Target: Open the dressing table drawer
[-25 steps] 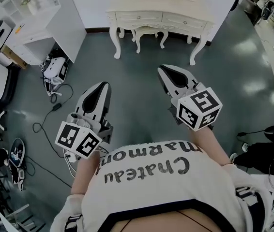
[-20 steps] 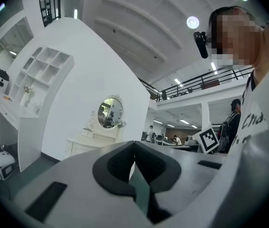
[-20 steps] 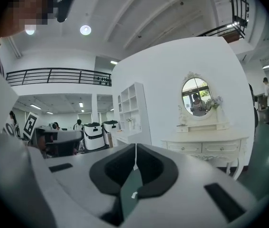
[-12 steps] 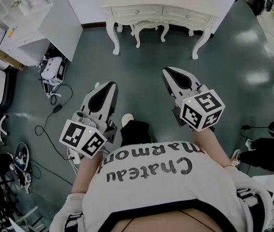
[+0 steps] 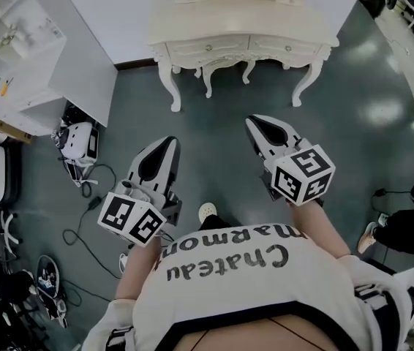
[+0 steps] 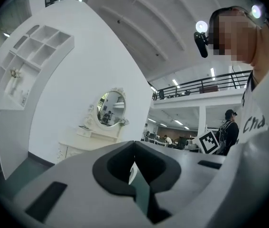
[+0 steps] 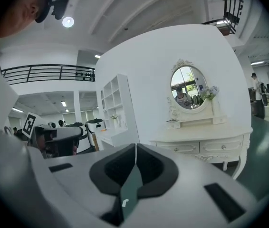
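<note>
Looking down in the head view: a white printed shirt [image 5: 251,269] fills the near edge. One pale shoe [image 5: 207,212] shows just ahead of it on the grey-green floor [image 5: 214,123]. The left tongs [image 5: 166,143] and right tongs [image 5: 255,121] are held out side by side above that floor. Each has its marker cube nearest the person and its tips aimed toward the far wall. Left tongs: jaws pressed together at the tip, nothing between them. Right tongs: the same, closed tip to tip and empty. Neither touches anything.

Off to the left, cables [image 5: 83,196] trail across the floor near a white shelf unit [image 5: 83,64]. Farther on, the cream dressing bench [image 5: 243,13] stands on curved legs against the wall, well apart from both tongs. Its two front drawers — left drawer [image 5: 207,48] and right drawer [image 5: 284,46] — sit flush, both closed, each with a small knob. In the right gripper view an oval mirror [image 7: 187,88] rises from the back of the bench top.
</note>
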A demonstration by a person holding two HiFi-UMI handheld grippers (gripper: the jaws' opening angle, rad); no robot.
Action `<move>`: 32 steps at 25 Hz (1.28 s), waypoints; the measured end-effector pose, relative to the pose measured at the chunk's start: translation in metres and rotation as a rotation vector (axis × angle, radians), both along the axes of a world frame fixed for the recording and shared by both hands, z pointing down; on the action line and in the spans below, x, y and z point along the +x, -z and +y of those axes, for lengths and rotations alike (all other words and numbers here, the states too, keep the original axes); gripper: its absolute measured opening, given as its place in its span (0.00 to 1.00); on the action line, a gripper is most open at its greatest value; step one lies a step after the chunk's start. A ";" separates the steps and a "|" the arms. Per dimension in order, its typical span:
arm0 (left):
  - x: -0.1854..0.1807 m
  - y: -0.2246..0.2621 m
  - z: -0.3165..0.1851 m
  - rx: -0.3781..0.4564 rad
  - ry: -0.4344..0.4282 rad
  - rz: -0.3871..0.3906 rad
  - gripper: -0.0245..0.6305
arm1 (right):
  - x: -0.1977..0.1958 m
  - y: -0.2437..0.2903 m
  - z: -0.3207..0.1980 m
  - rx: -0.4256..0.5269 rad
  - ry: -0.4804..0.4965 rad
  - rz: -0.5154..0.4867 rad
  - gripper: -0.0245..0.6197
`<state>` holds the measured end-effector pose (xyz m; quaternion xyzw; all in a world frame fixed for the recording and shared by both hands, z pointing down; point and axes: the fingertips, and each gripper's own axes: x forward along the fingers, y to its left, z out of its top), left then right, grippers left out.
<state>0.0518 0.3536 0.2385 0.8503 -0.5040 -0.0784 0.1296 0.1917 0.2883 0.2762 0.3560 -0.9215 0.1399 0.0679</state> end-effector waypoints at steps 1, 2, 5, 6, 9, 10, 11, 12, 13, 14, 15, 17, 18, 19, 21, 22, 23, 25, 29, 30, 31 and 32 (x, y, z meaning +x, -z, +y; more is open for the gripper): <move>-0.011 0.004 -0.011 0.008 -0.003 0.004 0.07 | -0.011 0.002 -0.011 0.006 -0.004 0.001 0.08; -0.022 0.007 -0.021 0.015 -0.006 0.007 0.07 | -0.021 0.004 -0.021 0.011 -0.007 0.002 0.08; -0.052 0.014 -0.045 0.027 -0.016 -0.012 0.07 | -0.052 0.012 -0.050 0.029 -0.012 -0.006 0.08; -0.061 0.017 -0.052 0.033 -0.019 -0.025 0.07 | -0.061 0.015 -0.057 0.038 -0.013 -0.011 0.08; -0.084 0.024 -0.069 0.060 -0.021 -0.049 0.07 | -0.084 0.024 -0.075 0.080 -0.015 -0.010 0.08; -0.090 0.025 -0.075 0.068 -0.020 -0.051 0.07 | -0.089 0.025 -0.079 0.095 -0.017 -0.001 0.08; -0.095 0.026 -0.082 0.074 -0.022 -0.050 0.07 | -0.094 0.025 -0.082 0.105 -0.020 0.009 0.08; -0.098 0.026 -0.088 0.081 -0.025 -0.049 0.07 | -0.098 0.024 -0.085 0.111 -0.022 0.019 0.08; -0.100 0.027 -0.093 0.090 -0.031 -0.052 0.07 | -0.101 0.022 -0.086 0.113 -0.025 0.024 0.08; -0.102 0.027 -0.096 0.098 -0.035 -0.060 0.07 | -0.104 0.019 -0.087 0.110 -0.029 0.026 0.08; -0.103 0.026 -0.100 0.105 -0.035 -0.074 0.07 | -0.106 0.016 -0.088 0.104 -0.032 0.026 0.08; -0.106 0.022 -0.107 0.104 -0.021 -0.092 0.07 | -0.107 0.008 -0.093 0.089 -0.031 0.029 0.08; -0.107 0.020 -0.113 0.098 -0.015 -0.089 0.07 | -0.106 0.005 -0.097 0.085 -0.026 0.033 0.08; -0.108 0.017 -0.118 0.091 -0.011 -0.082 0.07 | -0.106 0.003 -0.103 0.085 -0.022 0.038 0.08; -0.110 0.013 -0.130 0.082 -0.007 -0.074 0.07 | -0.106 0.000 -0.117 0.094 -0.020 0.043 0.08; -0.111 0.011 -0.136 0.080 -0.002 -0.076 0.07 | -0.107 -0.001 -0.125 0.097 -0.020 0.042 0.08; -0.113 0.009 -0.143 0.079 0.007 -0.079 0.07 | -0.108 -0.003 -0.133 0.094 -0.017 0.038 0.08; -0.118 0.004 -0.159 0.075 0.032 -0.074 0.07 | -0.113 -0.007 -0.153 0.080 0.001 0.023 0.08; -0.122 0.002 -0.200 0.061 0.064 -0.056 0.07 | -0.119 -0.003 -0.196 0.095 0.028 0.005 0.08; -0.122 0.001 -0.211 0.057 0.069 -0.055 0.07 | -0.120 -0.002 -0.208 0.103 0.038 0.013 0.08; -0.121 0.002 -0.223 0.055 0.074 -0.051 0.07 | -0.121 -0.002 -0.220 0.111 0.050 0.022 0.08; -0.120 0.002 -0.235 0.055 0.078 -0.044 0.07 | -0.121 -0.001 -0.233 0.117 0.060 0.031 0.08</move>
